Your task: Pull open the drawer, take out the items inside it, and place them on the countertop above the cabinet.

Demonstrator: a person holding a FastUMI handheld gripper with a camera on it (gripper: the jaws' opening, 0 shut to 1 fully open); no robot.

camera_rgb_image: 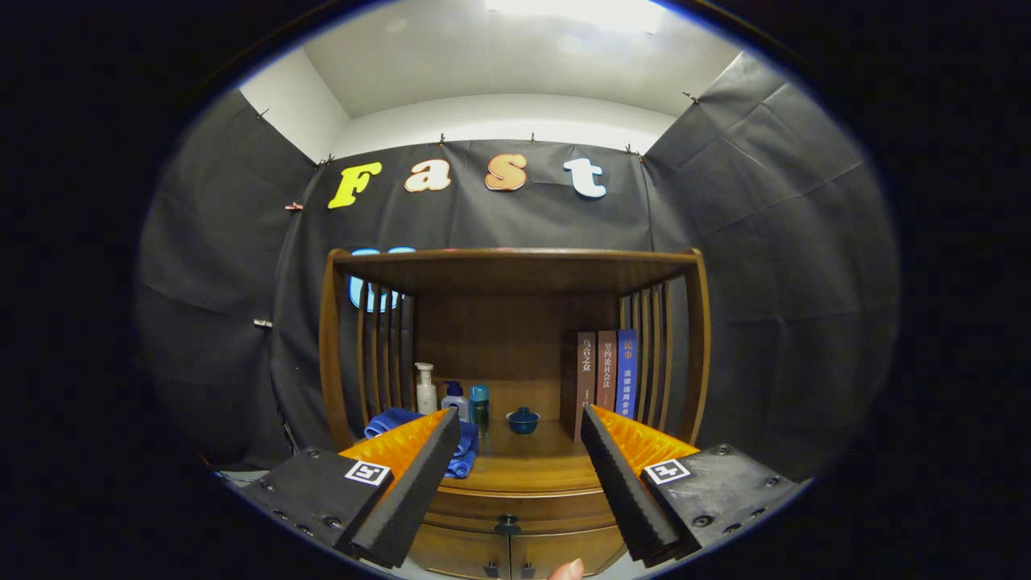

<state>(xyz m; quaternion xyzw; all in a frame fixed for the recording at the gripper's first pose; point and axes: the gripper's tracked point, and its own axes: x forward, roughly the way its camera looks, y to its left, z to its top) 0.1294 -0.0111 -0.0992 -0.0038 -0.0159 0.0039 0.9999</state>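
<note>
1. Drawer [515,507] is sitting closed at 6 o'clock, its dark knob [507,526] lying between the fingers, under the countertop [532,467].
2. Gripper [515,475] is hovering wide open, gripping nothing.
3. Blue towel [463,451] is lying at 9 o'clock beside the left finger; bottles [451,395] and a blue lidded bowl [523,420] are standing beyond.
4. Books [606,374] are standing at 1 o'clock.

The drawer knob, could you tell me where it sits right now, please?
In the gripper view, the dark drawer knob sits centred on the closed drawer front, just below the countertop, between and slightly beyond the open gripper.
</note>
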